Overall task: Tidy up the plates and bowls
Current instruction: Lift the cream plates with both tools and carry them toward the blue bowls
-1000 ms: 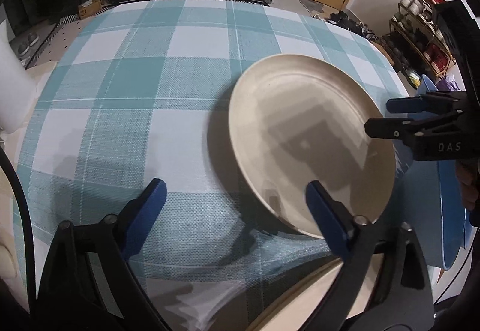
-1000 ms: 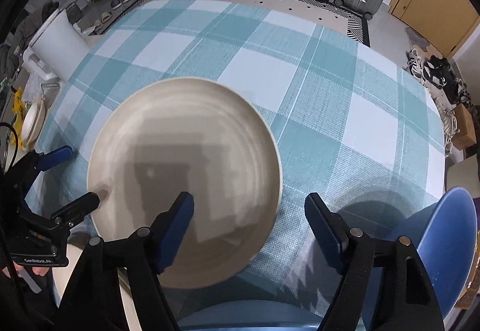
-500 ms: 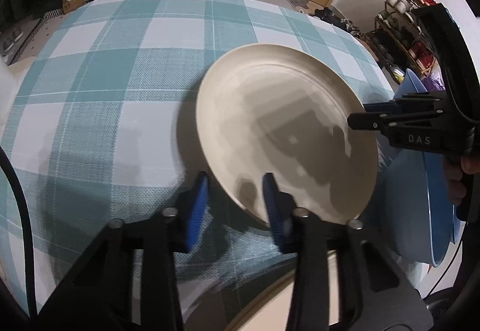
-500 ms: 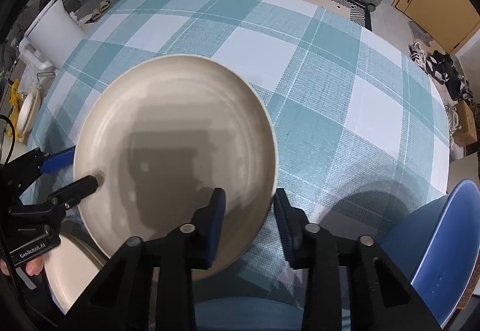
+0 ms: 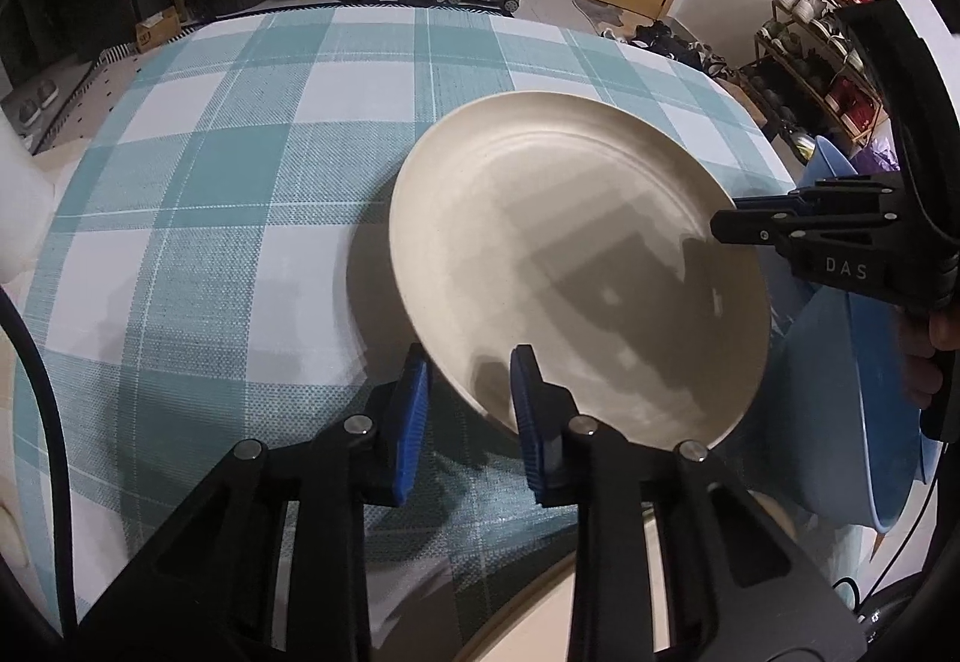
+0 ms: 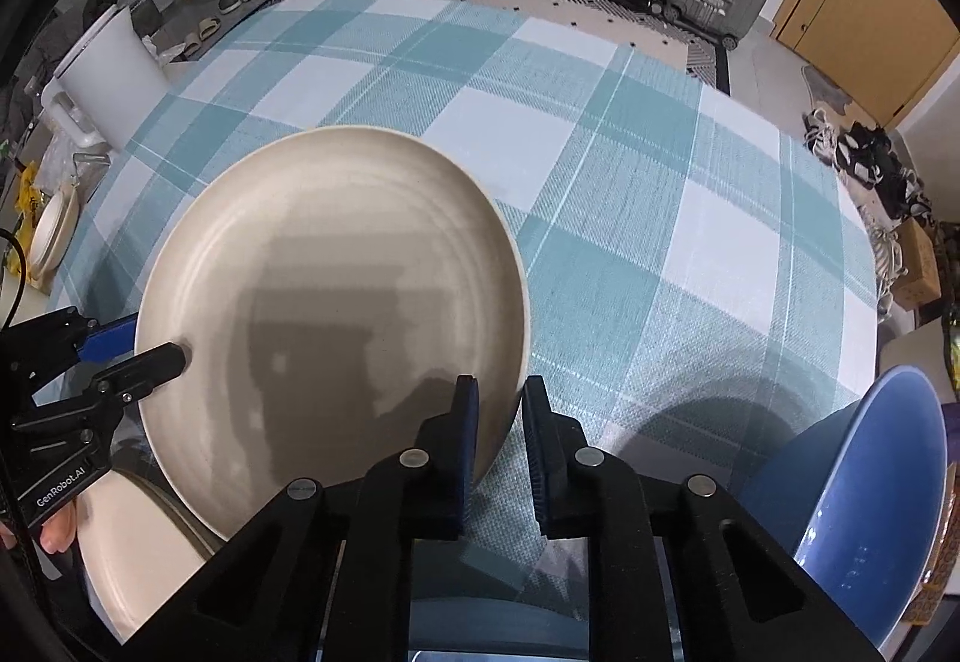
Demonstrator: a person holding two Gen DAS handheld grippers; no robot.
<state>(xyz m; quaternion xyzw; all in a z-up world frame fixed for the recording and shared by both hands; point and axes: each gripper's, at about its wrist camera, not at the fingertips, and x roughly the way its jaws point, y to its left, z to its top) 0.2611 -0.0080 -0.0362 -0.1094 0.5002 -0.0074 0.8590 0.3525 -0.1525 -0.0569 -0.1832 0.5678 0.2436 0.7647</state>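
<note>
Two grippers are pinching one cream plate (image 5: 576, 266) above the checked bench (image 5: 240, 182): left gripper (image 5: 471, 392) at its 7 o'clock rim, right gripper (image 6: 498, 422) at 5 o'clock; only the right view is showing the blue bowl's (image 6: 870, 494) interior.

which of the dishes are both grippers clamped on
The large beige plate, lifted and tilted over the checked tablecloth: left gripper and right gripper pinch opposite rims. The blue bowl is ungripped.
</note>
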